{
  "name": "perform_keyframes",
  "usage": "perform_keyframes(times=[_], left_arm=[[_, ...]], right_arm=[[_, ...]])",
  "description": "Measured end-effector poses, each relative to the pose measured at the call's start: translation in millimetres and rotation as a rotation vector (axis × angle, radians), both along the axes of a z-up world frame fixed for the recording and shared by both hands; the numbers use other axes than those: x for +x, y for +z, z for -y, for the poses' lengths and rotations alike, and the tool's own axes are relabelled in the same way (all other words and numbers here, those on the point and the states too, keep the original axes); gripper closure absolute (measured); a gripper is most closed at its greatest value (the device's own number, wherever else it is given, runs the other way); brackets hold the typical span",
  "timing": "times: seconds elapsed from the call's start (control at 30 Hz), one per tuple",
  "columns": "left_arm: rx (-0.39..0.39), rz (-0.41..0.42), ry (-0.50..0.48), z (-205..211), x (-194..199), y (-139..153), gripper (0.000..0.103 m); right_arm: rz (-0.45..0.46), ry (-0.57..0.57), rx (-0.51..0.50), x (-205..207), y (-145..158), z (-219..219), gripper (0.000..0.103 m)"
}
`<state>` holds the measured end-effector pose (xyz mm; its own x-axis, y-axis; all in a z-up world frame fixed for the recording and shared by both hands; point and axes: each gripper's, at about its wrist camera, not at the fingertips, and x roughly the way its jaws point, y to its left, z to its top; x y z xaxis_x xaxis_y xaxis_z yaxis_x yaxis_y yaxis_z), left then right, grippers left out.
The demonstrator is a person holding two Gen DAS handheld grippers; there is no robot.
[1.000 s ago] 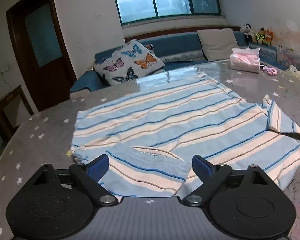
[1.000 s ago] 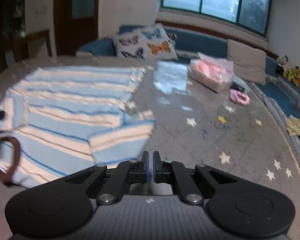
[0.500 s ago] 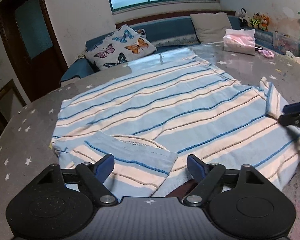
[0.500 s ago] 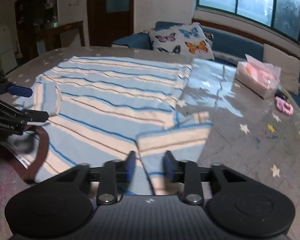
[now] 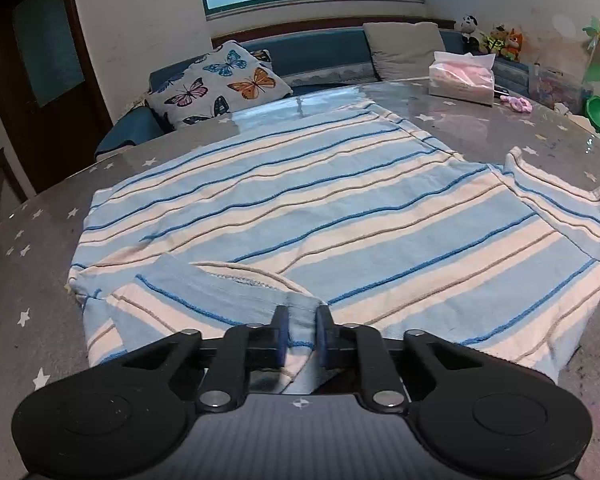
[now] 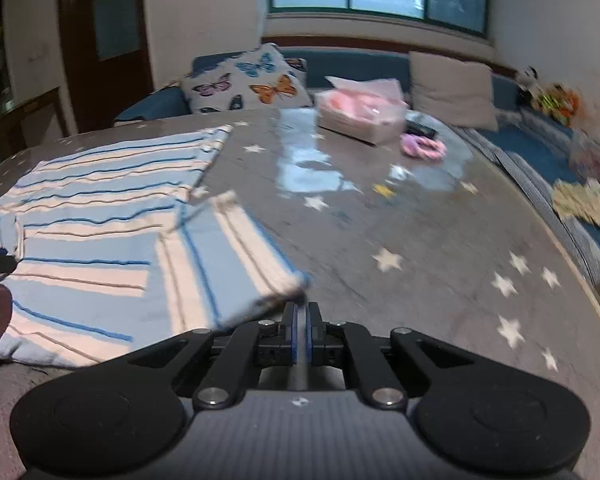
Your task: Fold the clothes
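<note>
A blue-and-cream striped shirt [image 5: 340,216] lies spread flat across the middle of the left wrist view, on a grey star-printed table [image 5: 28,280] that fills the lower half of both frames. At the bottom centre of that view the left gripper [image 5: 302,332] has its blue-padded jaws drawn close on a fold of the shirt's near sleeve [image 5: 204,300], which is doubled over onto the body of the garment; cloth fills the narrow gap between the pads. In the right wrist view the same shirt [image 6: 92,208] occupies the left half of the frame, with its other sleeve [image 6: 228,256] turned back over the body toward lower centre. The right gripper [image 6: 302,330] sits at bottom centre with its pads pressed nearly together just at the sleeve's blurred corner; whether fabric is caught between them cannot be told. Toward the upper right of the left view stands a tissue box [image 5: 462,80] with a pink hair tie [image 5: 518,103] beside it on the table. Behind the table, a butterfly-print cushion [image 5: 220,84] rests on a blue sofa [image 5: 320,54] in the upper centre.
</note>
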<state>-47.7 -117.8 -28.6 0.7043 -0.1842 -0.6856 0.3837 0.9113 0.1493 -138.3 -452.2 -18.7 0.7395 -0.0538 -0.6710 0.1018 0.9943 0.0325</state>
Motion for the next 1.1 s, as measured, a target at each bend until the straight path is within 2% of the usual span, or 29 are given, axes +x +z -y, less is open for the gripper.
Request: perform_keyframes(times=[0.2, 0.27, 0.43, 0.5, 0.6, 0.67, 0.73, 0.97, 1.1], left_arm=[[-0.086, 0.082, 0.130, -34, -13, 26, 0.096], [-0.125, 0.116, 0.200, -56, -20, 38, 0.096], [-0.198, 0.185, 0.370, -113, -42, 61, 0.096], [-0.211, 0.200, 0.429, -132, -52, 65, 0.096], [-0.217, 0.198, 0.511, -158, -63, 62, 0.096], [-0.222, 0.177, 0.544, -168, -65, 55, 0.096], [-0.226, 0.157, 0.576, -177, -66, 48, 0.096], [-0.242, 0.087, 0.684, -210, -73, 24, 0.096], [-0.223, 0.096, 0.691, -212, -68, 24, 0.096]], right_arm=[[0.021, 0.015, 0.001, -8, 6, -1, 0.087], [0.028, 0.031, -0.001, -5, 9, -5, 0.077], [0.031, 0.063, 0.001, 4, 9, -20, 0.067], [0.029, 0.069, 0.000, 7, 8, -24, 0.067], [0.027, 0.075, -0.006, 11, 7, -30, 0.066], [0.027, 0.073, -0.011, 13, 7, -32, 0.059], [0.024, 0.070, -0.017, 15, 6, -33, 0.056], [-0.002, 0.005, -0.009, 18, 0, -24, 0.056], [-0.010, -0.039, 0.012, 20, -3, -16, 0.056]])
